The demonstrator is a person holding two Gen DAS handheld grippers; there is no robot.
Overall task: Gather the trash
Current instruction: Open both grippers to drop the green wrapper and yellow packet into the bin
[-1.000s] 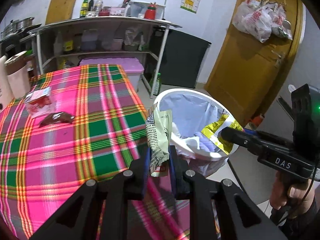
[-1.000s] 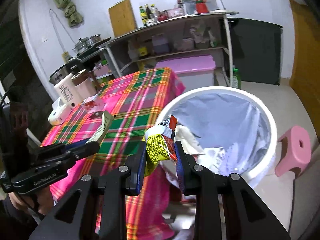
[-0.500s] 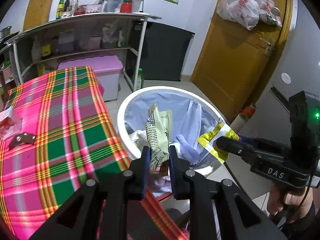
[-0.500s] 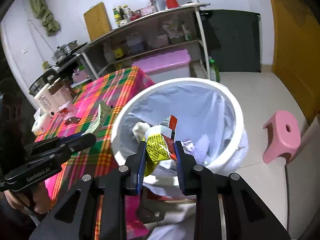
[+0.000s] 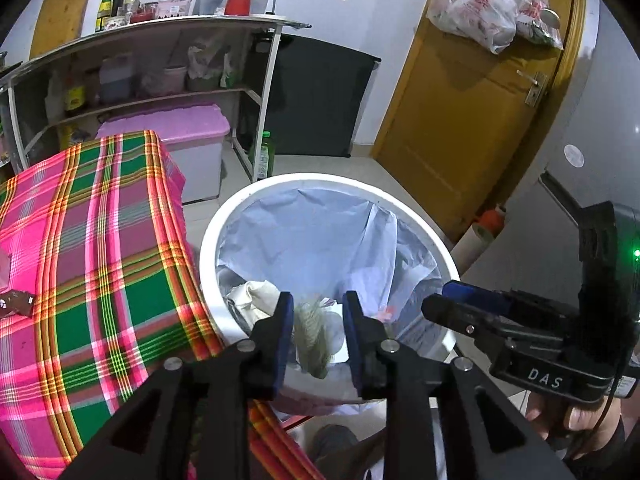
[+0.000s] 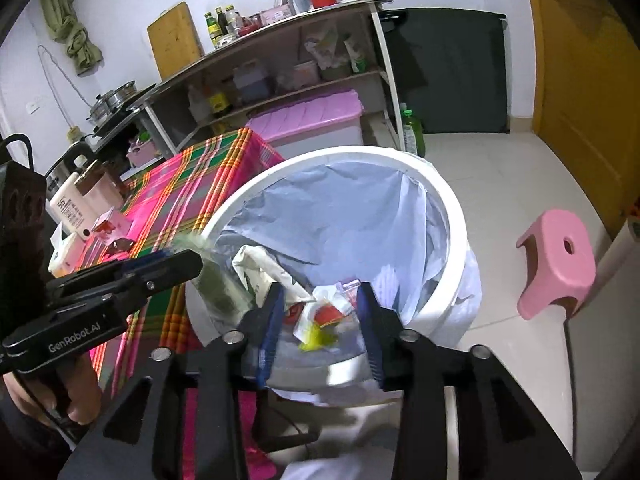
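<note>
Both tongs over white bin (image 5: 208, 240), jaws just spread. Left tongs (image 5: 318, 332) releasing green wrapper (image 5: 310, 330), blurred, dropping free; right tongs (image 6: 320, 320) letting yellow-red packet (image 6: 320, 326) fall onto bin contents. Left on plaid worktop (image 5: 100, 240): brown wrapper (image 5: 16, 304), red-white packet (image 6: 108, 226).

walls white | floor pale tile (image 6: 500, 184) | door (image 5: 472, 120) wooden (bags hung) | shelf unit (image 5: 152, 64)

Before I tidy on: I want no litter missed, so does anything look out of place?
Yes: a dark wrapper still lies on the tablecloth, outside the bin. Nothing looks spilled.
</note>
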